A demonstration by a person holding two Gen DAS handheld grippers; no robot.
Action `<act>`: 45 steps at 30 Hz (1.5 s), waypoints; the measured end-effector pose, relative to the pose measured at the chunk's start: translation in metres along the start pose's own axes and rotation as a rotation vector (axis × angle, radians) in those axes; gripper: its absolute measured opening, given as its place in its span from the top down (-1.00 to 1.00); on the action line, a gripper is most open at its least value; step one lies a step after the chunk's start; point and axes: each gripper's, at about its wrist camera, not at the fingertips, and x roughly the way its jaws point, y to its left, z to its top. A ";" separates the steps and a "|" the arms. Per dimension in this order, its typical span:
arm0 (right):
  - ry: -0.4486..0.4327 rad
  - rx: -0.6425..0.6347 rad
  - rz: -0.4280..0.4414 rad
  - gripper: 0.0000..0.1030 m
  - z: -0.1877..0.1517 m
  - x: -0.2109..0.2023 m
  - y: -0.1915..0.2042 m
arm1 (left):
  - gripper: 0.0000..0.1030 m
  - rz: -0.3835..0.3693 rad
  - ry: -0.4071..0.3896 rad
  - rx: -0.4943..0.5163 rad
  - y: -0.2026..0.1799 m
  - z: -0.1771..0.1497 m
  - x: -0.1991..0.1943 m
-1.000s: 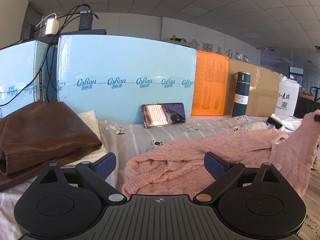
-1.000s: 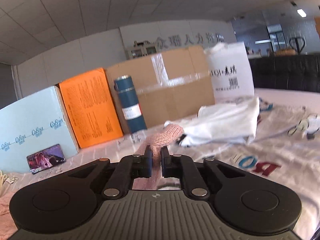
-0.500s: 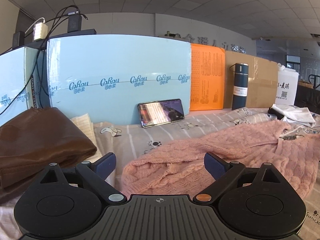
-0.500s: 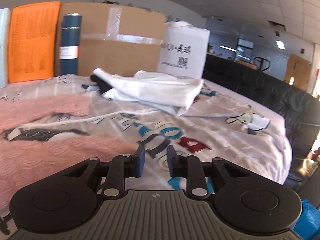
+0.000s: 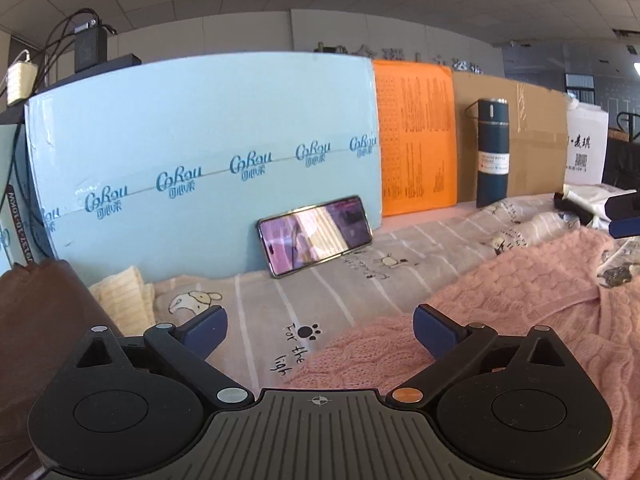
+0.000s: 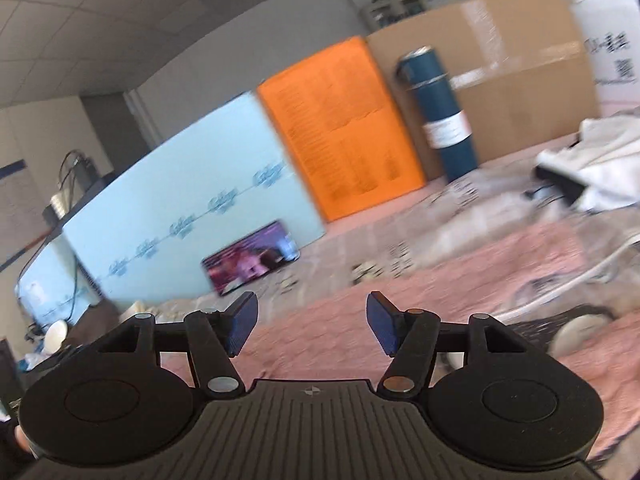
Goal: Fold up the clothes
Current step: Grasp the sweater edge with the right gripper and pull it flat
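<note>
The pink cable-knit sweater [image 5: 520, 304] lies spread on the printed bedsheet [image 5: 320, 280], its edge under the left gripper [image 5: 320, 326]'s right-hand finger; that gripper gapes wide, holding nothing. The right gripper [image 6: 312, 322] hovers over the same knit, fingers parted and empty. The pale-blue foam board [image 5: 200, 152] reads "CoRou"; the sheet shows "For the ligh".

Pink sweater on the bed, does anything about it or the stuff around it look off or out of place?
The pink sweater lies spread and rumpled, not yet folded. A phone with its screen lit leans on its side against the blue foam board, odd on a folding surface. A white garment sits bunched near the cardboard box. Nothing looks spilled or damaged.
</note>
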 end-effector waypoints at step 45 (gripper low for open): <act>0.188 -0.229 -0.057 -0.27 -0.030 0.033 0.041 | -0.96 0.052 0.033 -0.126 0.033 -0.016 0.005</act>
